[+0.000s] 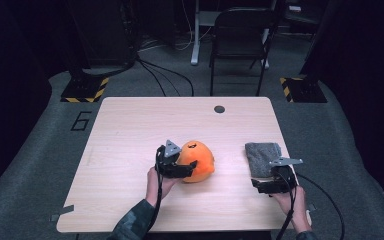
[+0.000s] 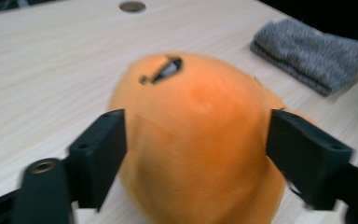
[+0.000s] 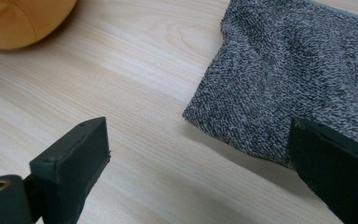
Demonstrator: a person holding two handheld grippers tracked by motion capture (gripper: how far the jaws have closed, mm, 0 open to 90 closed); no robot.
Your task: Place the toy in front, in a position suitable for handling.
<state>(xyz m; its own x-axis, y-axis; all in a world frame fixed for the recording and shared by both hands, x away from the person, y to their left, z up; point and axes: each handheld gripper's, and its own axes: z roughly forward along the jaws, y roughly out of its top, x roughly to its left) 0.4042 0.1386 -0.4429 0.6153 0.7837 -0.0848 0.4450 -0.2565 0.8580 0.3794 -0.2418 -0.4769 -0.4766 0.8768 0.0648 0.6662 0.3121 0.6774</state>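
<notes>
- While the table (image 1: 130, 120) sits under the high view, the orange plush (image 1: 200, 159) lies mid-table, left gripper (image 1: 180, 167) at it; grey cloth (image 1: 262, 157) right.
- Left gripper view: jaws spread, straddling the plush (image 2: 200, 140).
- Right gripper (image 3: 198, 168) view: jaws spread wide, cloth (image 3: 298, 74) just ahead.

An orange plush dome (image 2: 200, 140) lies mid-table, a grey folded towel (image 1: 263, 157) well to its right.

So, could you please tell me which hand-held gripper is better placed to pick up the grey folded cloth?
The right hand-held gripper: it sits open at the near edge of the grey cloth. The left hand-held gripper is busy, its jaws straddling the orange plush.
</notes>
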